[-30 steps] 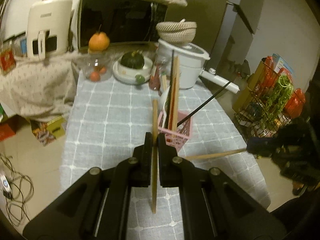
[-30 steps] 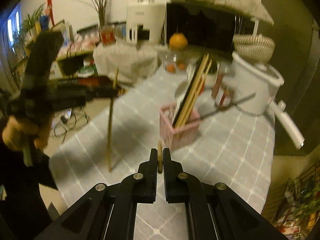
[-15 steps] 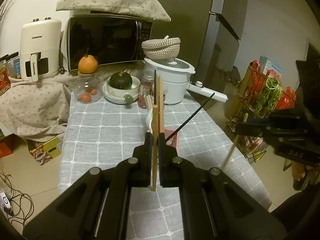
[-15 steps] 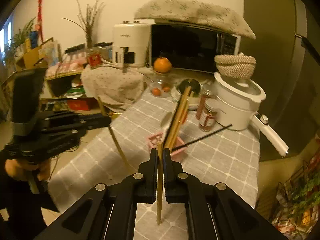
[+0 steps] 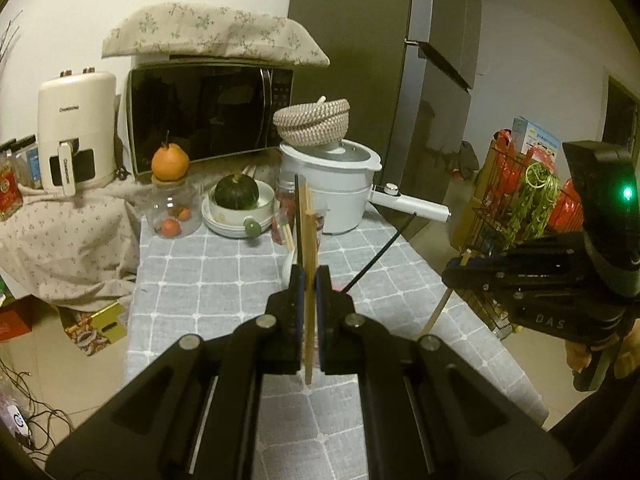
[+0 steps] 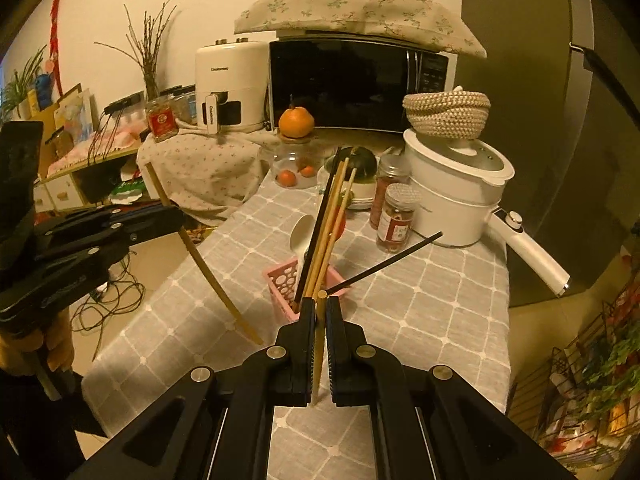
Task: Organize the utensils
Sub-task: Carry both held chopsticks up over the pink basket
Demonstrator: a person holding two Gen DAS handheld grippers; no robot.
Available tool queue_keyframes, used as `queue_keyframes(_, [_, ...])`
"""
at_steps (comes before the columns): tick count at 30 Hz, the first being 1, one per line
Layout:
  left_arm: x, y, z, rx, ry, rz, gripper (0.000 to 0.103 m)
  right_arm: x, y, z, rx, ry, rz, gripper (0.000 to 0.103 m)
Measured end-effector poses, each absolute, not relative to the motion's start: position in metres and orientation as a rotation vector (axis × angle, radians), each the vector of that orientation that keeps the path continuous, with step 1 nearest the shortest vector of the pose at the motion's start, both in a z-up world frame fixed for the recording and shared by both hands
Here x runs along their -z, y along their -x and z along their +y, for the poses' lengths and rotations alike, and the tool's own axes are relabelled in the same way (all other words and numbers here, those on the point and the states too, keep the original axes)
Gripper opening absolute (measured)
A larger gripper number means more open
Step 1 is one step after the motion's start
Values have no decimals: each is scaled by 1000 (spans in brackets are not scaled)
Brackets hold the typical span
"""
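A pink perforated utensil holder point(image 6: 285, 282) stands mid-table with several wooden chopsticks point(image 6: 330, 224), a black one point(image 6: 394, 256) leaning right and a white spoon point(image 6: 301, 234). My left gripper point(image 5: 307, 276) is shut on a wooden chopstick point(image 5: 309, 312), held upright above the near table; it also shows in the right wrist view point(image 6: 200, 258). My right gripper point(image 6: 319, 304) is shut on another wooden chopstick point(image 6: 317, 364), just in front of the holder; it shows at the right of the left wrist view point(image 5: 438, 310). The left gripper hides most of the holder in its own view.
The grey checked tablecloth point(image 6: 420, 312) covers a narrow table. At the back stand a white rice cooker point(image 6: 452, 196) with a woven basket, two spice jars point(image 6: 394, 220), a squash in a bowl point(image 5: 236, 196), a glass jar with an orange point(image 5: 170, 196), a microwave point(image 5: 208, 108). A wire rack point(image 5: 520, 208) stands right.
Both grippers have lifted and drawn back from the table with their chopsticks, which have turned more upright. The holder now sits lower and farther in both views.
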State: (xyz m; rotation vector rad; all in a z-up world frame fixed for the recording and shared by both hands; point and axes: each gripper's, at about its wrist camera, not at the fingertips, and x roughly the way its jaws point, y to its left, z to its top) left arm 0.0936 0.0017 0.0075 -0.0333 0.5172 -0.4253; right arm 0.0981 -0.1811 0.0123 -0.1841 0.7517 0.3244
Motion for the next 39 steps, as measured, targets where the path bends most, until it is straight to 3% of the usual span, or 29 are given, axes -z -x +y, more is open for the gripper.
queue_keyframes(16, [-57, -116, -10, 449, 55, 368, 6, -70, -98, -189, -328, 108, 618, 5])
queue_keyframes(39, [0, -171, -39, 449, -22, 528, 6, -66, -108, -193, -304, 93, 632, 5])
